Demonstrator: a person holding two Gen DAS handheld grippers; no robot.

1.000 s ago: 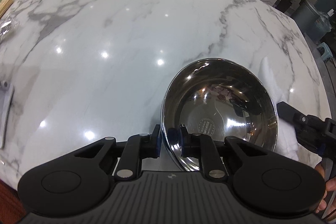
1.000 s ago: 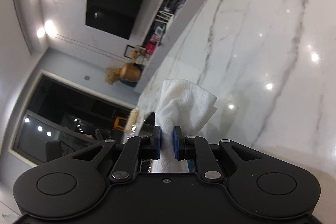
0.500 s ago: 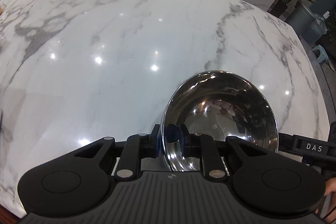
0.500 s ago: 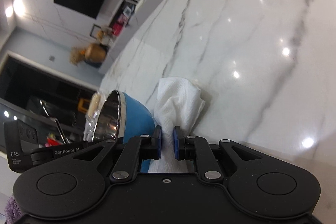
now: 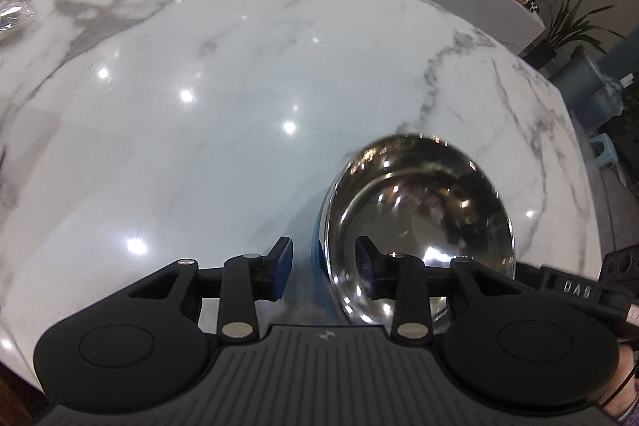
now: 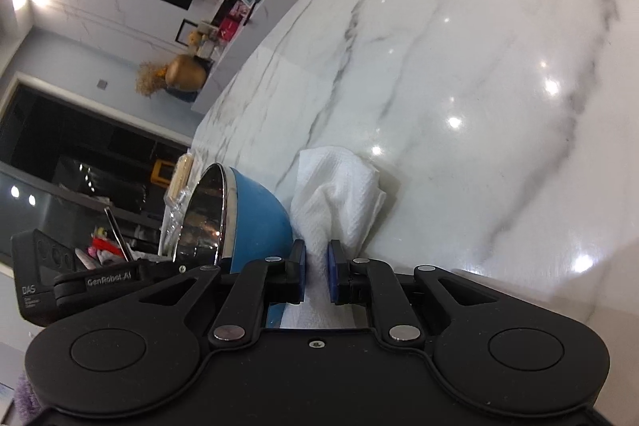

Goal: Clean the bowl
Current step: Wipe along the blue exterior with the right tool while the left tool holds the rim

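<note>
Left wrist view, fingers [image 5: 323, 268] opening astride bowl [image 5: 419, 222] rim, right fingers [image 6: 316, 271] pinching paper towel [image 6: 339, 194].

- Shiny metal like a mirror inside the bowl [image 5: 419, 218], smooth blue coat outside [image 6: 259, 214].
- Glossy white marble with grey veins on the desk [image 5: 223, 74], bright with lamp spots.
- Soft, bumpy white paper on the paper towel [image 6: 339, 186].
- Dull black plastic on the left claw [image 5: 323, 266] and right claw [image 6: 316, 272], blue pads.
</note>
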